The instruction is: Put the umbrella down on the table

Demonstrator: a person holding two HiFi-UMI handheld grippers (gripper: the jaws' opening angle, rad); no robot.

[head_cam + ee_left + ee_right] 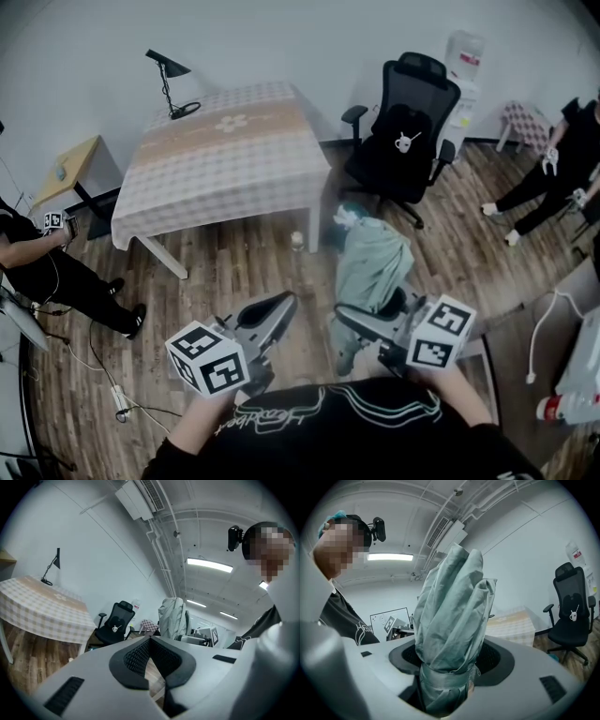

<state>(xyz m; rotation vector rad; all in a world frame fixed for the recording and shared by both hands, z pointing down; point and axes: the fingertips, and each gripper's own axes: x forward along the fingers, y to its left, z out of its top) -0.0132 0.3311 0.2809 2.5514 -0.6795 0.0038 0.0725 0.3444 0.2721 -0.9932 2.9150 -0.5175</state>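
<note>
Umbrella pinched in right gripper, long axis along its jaws, pointing away, left gripper pressed together

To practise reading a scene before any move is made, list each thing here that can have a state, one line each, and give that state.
umbrella: folded, strapped shut, held clear of the table.
right tongs: shut on the umbrella.
left tongs: shut, nothing between them.
table: cloth-covered, umbrella not yet on it.
desk lamp: standing on the table's far corner.
office chair: unoccupied.
</note>
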